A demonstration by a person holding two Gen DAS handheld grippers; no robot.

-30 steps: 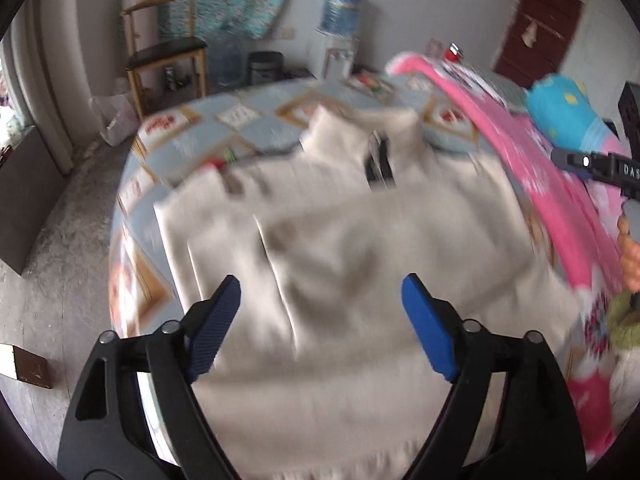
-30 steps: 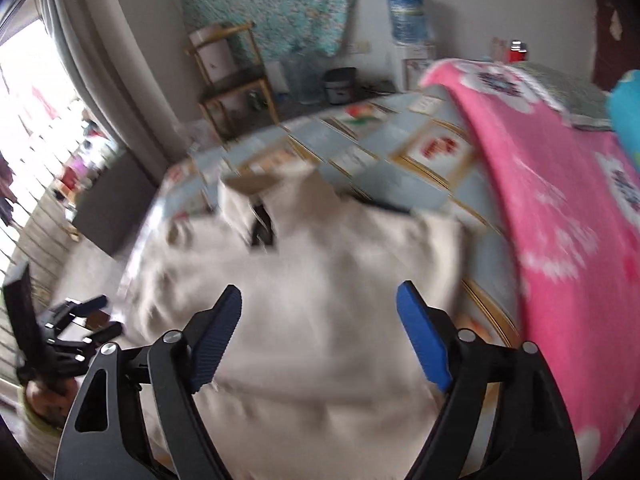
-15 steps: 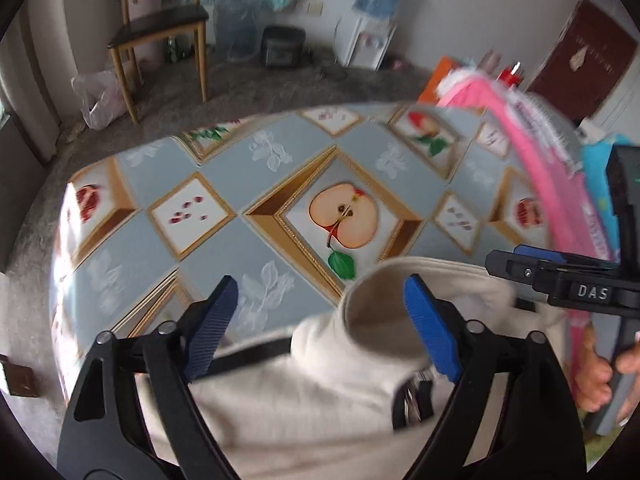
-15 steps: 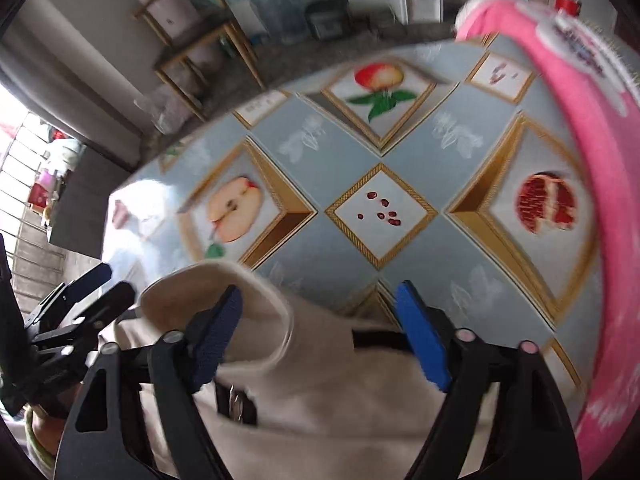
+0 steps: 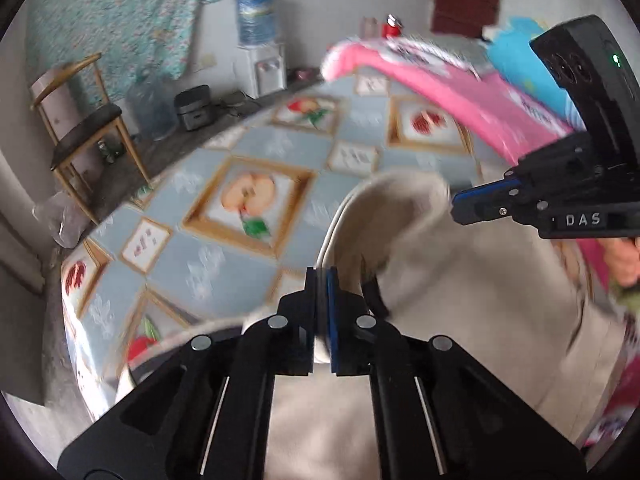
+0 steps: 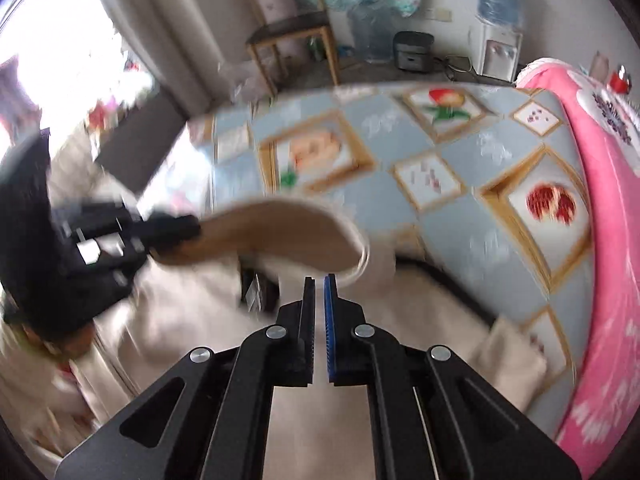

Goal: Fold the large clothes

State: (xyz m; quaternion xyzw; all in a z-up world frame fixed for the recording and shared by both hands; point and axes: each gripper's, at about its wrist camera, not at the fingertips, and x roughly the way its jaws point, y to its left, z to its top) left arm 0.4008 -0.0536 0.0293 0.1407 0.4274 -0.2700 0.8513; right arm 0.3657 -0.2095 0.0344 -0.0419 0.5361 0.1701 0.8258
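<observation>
My left gripper (image 5: 322, 276) and right gripper (image 6: 319, 282) had just closed, each pinching the garment's (image 5: 460, 280) collar, its length trailing toward the bed's (image 5: 248, 248) near edge.

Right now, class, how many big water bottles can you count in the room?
2. One blue bottle sits on top of the white dispenser by the far wall. A second bottle stands on the floor beside the chair. Others may be hidden.
</observation>
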